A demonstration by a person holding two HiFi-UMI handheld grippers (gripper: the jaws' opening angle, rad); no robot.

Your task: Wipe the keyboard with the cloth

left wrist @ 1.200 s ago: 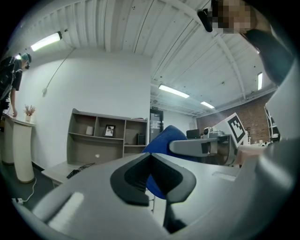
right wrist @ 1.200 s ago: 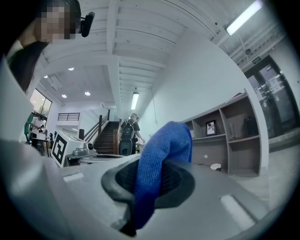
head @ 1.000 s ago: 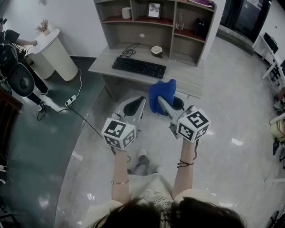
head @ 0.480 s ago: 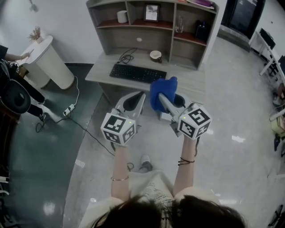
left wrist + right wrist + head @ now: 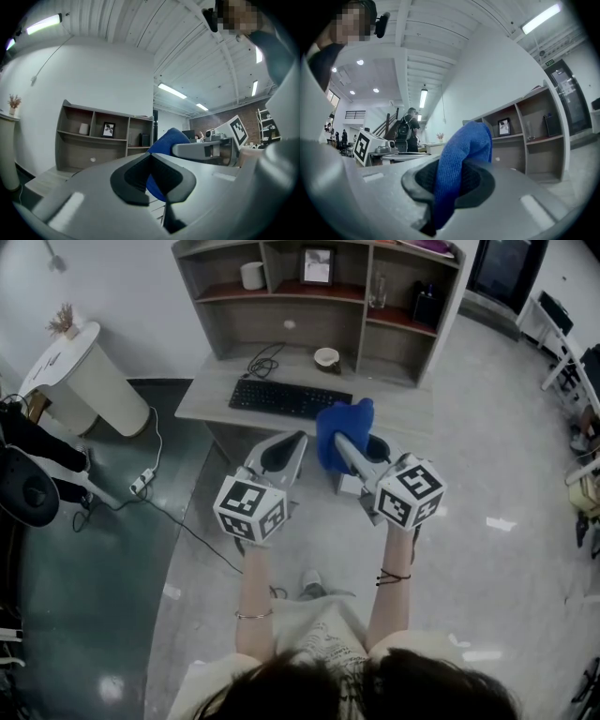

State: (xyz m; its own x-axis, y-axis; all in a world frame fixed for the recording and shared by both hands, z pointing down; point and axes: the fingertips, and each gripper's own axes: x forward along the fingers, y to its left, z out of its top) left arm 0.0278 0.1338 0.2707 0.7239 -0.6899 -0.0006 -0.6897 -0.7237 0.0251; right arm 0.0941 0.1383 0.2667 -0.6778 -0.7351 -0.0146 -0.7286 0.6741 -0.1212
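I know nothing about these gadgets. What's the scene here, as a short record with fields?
Right gripper: jaws shut on a blue cloth
Left gripper: jaws together, holding nothing
Keyboard: black, lying on the desk, ahead of both grippers
Cup: on the desk, behind the keyboard
Wiping: not yet begun; cloth held in the air, off the keyboard

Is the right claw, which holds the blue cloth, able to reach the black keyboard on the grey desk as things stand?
Probably yes. The right claw, shut on the blue cloth, hangs in open air in front of the grey desk; nothing stands between it and the black keyboard.
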